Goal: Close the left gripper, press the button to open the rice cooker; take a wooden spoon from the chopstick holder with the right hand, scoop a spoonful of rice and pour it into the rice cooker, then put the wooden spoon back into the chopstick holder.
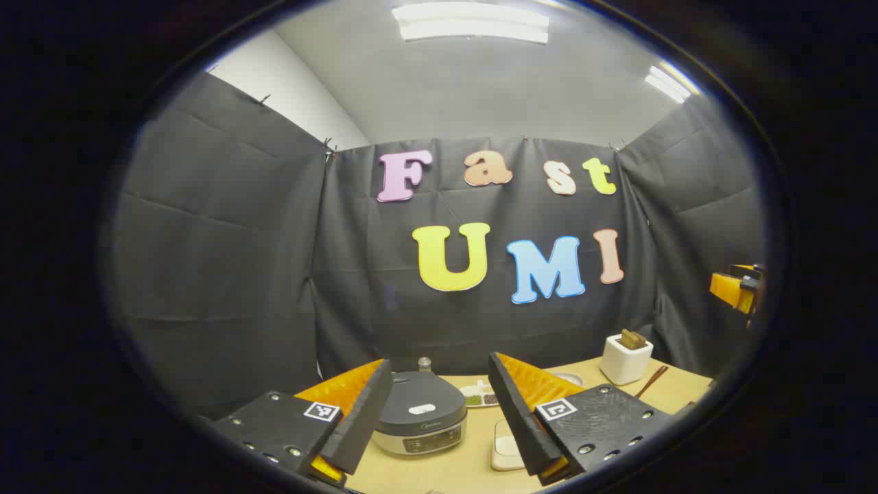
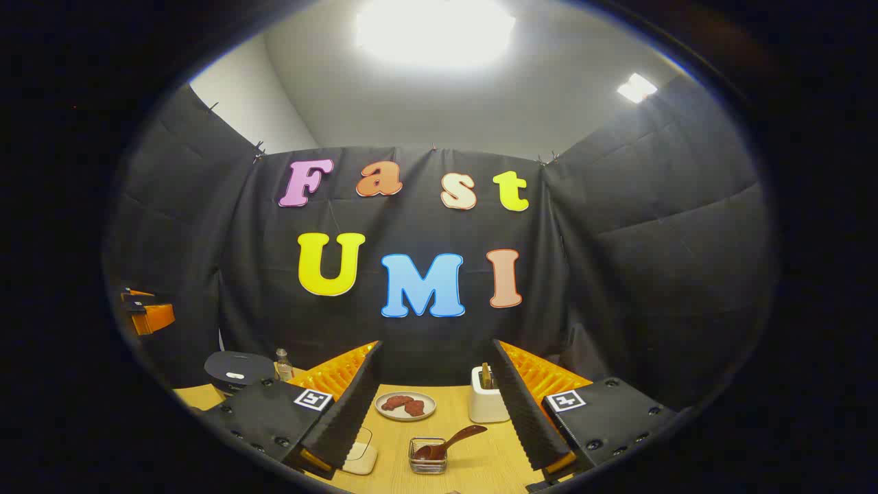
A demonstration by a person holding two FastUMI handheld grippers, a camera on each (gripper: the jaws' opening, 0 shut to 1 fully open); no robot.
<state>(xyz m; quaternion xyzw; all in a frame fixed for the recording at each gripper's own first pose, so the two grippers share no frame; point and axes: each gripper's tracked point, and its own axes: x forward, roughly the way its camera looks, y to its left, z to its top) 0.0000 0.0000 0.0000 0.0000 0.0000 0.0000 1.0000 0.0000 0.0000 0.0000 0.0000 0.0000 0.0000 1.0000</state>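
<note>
The rice cooker stands on the wooden table with its dark lid down, just beyond my left gripper, whose fingers are spread open around nothing. In the right gripper view the rice cooker sits at the far left. A wooden spoon rests with its bowl in a small glass box, handle pointing up to the right. Behind it is the white chopstick holder. My right gripper is open and empty, above the table's near side. The chopstick holder and spoon handle appear at the right.
A plate with reddish pieces lies mid-table. A small bottle stands beside the cooker. A white square container sits right of the cooker, with a small dish of beans behind it. Black cloth walls close three sides.
</note>
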